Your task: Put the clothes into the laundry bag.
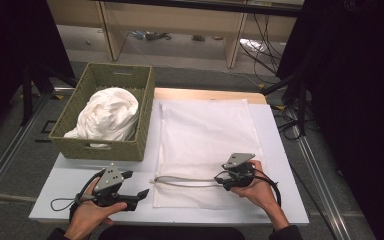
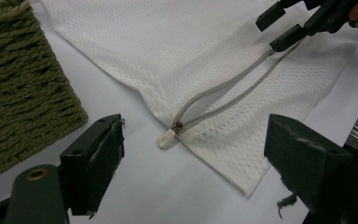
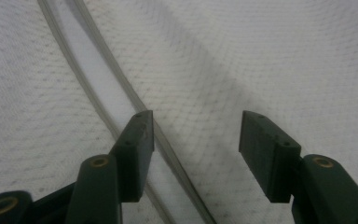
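Right gripper (image 1: 223,181), unclenched over the bag (image 1: 205,135) zipper (image 3: 121,93), may pinch both layers, sealing the opening.

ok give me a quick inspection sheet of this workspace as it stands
surface: white table, bare at the near left
job's things: white mesh bag lies flat; grey zipper partly open, slider at its left end
clutter: woven basket holding bunched white cloth
grippers: left gripper open, off the bag; right gripper open, jaws astride the zipper's edge
cables: black cable at the right hand; tangle on the floor
surroundings: wooden shelving, dark curtains
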`<state>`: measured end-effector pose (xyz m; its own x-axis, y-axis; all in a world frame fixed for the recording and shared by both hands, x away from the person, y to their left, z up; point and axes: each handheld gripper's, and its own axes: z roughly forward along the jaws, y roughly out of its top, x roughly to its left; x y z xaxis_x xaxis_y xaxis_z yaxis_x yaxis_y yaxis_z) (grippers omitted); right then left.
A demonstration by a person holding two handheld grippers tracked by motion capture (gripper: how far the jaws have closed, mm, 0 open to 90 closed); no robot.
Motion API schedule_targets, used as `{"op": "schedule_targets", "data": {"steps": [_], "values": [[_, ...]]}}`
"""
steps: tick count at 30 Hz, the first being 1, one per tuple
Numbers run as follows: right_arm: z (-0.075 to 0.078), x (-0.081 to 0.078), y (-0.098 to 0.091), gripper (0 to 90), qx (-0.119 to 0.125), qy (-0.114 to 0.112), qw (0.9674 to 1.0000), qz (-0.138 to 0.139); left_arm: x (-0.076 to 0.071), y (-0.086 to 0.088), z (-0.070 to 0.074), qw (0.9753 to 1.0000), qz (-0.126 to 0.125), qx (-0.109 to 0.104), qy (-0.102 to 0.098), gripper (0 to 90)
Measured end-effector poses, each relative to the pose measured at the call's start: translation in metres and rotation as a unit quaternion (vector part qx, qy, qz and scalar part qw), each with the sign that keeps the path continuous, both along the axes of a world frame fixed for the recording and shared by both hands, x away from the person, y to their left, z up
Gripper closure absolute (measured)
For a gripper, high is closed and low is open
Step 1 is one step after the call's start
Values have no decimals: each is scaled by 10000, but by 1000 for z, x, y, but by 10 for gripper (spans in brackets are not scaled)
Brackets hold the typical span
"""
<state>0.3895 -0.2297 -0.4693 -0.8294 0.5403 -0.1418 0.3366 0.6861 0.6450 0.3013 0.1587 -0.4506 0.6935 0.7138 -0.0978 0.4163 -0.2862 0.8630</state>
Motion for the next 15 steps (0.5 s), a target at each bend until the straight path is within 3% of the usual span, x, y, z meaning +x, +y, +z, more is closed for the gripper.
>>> {"op": "schedule_targets", "data": {"steps": [2, 3, 4, 6, 10, 11, 13, 15], "values": [[-1, 0, 2, 475, -44, 96, 9999, 1, 1, 0, 0, 10000, -33, 32, 2, 195], [-3, 2, 3, 484, -132, -11, 9999, 29, 1, 1, 0, 10000, -35, 19, 21, 195], [-5, 3, 8, 511, -198, 179, 9996, -10, 1, 0, 0, 10000, -45, 20, 19, 196], [-6, 5, 11, 543, -227, 242, 9994, 2, 1, 0, 0, 10000, -44, 30, 3, 197], [-5, 9, 15, 629, -439, 88, 9990, -33, 1, 1, -1, 10000, 14, 91, 11, 205], [-4, 14, 16, 677, -769, -118, 9969, 110, 1, 1, -1, 10000, 37, 86, 17, 205], [-4, 15, 16, 690, -713, -58, 9974, 2, 2, 2, 0, 10000, 23, 75, 4, 206], [-4, 17, 14, 685, -700, -74, 9975, 100, 2, 3, 0, 10000, 30, 88, 6, 208]]}}
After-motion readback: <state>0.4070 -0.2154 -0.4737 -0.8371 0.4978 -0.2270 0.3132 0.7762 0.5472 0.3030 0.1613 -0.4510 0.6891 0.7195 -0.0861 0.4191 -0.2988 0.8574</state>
